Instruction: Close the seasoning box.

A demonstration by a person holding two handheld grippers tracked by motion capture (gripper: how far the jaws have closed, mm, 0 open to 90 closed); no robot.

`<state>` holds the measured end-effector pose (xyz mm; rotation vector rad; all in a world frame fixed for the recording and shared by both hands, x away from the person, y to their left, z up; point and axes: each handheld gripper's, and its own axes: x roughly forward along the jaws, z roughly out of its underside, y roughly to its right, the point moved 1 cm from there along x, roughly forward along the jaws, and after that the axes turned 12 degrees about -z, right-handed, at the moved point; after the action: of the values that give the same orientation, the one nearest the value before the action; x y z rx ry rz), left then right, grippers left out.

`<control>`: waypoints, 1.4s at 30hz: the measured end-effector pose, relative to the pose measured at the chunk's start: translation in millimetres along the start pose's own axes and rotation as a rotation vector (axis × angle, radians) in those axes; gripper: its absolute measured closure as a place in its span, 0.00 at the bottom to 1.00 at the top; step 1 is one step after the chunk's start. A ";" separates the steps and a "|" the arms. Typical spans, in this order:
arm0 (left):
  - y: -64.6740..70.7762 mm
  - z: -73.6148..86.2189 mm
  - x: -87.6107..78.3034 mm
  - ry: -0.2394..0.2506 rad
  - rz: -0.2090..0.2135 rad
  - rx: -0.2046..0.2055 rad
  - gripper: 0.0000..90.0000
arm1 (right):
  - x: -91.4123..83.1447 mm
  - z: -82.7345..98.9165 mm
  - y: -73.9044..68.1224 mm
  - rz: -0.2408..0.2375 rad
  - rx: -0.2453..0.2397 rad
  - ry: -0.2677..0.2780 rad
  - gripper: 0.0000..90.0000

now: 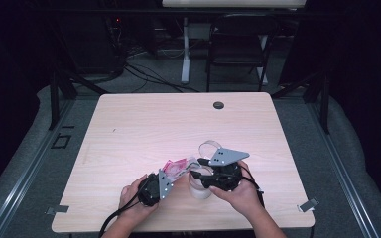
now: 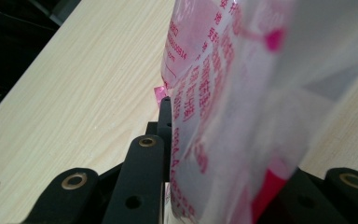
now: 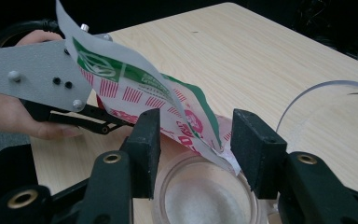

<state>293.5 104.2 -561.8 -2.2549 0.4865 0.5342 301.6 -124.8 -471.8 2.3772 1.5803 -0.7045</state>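
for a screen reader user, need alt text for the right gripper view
A pink, green and white packet, held by the left gripper, tips over a clear round container of white powder. The right gripper has open fingers straddling the container on a wooden table.

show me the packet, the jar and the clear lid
packet (image 3: 135,91), right gripper view, on its printed red and green face.
jar (image 3: 205,198), right gripper view, on the white powder inside it.
clear lid (image 1: 209,147), high view, on its rim, on the table just beyond the jar.
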 end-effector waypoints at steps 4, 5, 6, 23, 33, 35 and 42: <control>-1.7 0.7 0.9 0.001 0.013 -0.024 0.85 | -1.2 -0.5 0.4 -0.002 0.001 0.000 0.58; -2.3 0.9 1.0 -0.001 0.018 -0.025 0.86 | -1.5 -0.5 0.5 -0.001 -0.003 -0.004 0.57; -2.6 1.2 1.4 0.000 0.022 -0.030 0.86 | -1.5 -0.5 0.5 -0.002 -0.004 -0.004 0.57; -8.7 4.4 4.5 -0.008 0.057 -0.111 0.86 | -8.5 -2.3 3.7 0.018 0.002 0.033 0.53; -20.6 9.4 8.4 -0.012 0.097 -0.222 0.86 | -12.1 -3.1 4.8 0.022 0.000 0.043 0.53; -23.8 11.1 9.5 -0.014 0.106 -0.253 0.87 | -11.9 -3.0 4.8 0.026 -0.003 0.042 0.53; -37.9 19.5 13.0 -0.007 0.156 -0.405 0.87 | -13.1 -3.3 4.7 0.037 -0.033 0.052 0.53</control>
<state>318.7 140.8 -558.5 -2.6102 0.5971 0.7784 302.7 -135.9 -462.9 2.4136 1.5515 -0.6092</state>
